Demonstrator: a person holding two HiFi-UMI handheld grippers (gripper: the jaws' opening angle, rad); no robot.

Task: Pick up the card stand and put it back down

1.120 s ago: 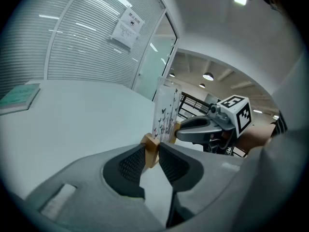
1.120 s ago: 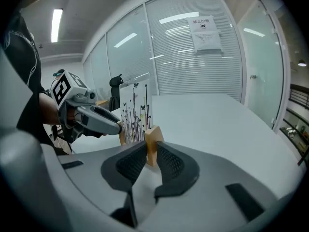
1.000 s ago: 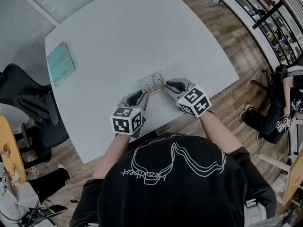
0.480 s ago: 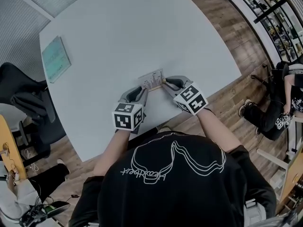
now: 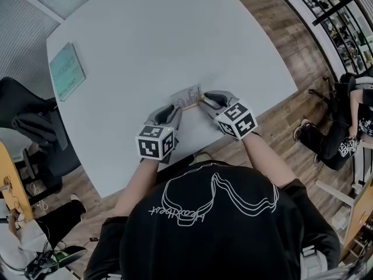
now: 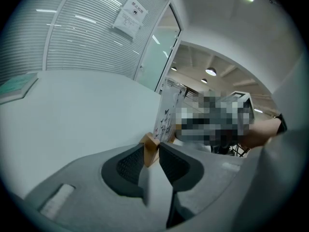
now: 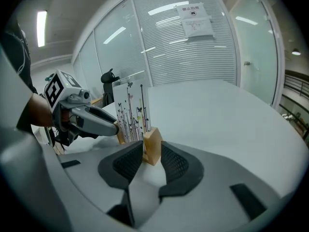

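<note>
Left gripper (image 6: 152, 148) is clamped on one end of the card stand (image 5: 187, 96), with both dark ribbed pads pressing the pale wooden base. Right gripper (image 7: 152, 151) brackets the opposite end. Its jaws have just been opening, and the wood sits between the pads without being pinched.

Card stand: one unit, upright on the white worktop (image 5: 145, 34), close to the edge nearest the person. It is a slotted block of light wood holding one stiff white card printed with thin black stems and small dark motifs.

Obstructions: seen from either end of the card stand, the other gripper lies directly behind it. Both grippers are grey moulded shells, two in all, and each carries one black-and-white marker cube.

Surroundings, relative to the card stand:
- One flat teal rectangular pad (image 5: 66, 70) lies on the worktop, well apart to the far left.
- One black office chair (image 5: 29, 127) stands off the worktop, to the left.
- One seated person in dark clothing (image 5: 344, 136) is far to the right, on the wood-plank floor (image 5: 303, 57).
- Behind the card stand is a glass partition with horizontal blinds (image 7: 193, 62), bearing one paper notice (image 7: 195, 21).
</note>
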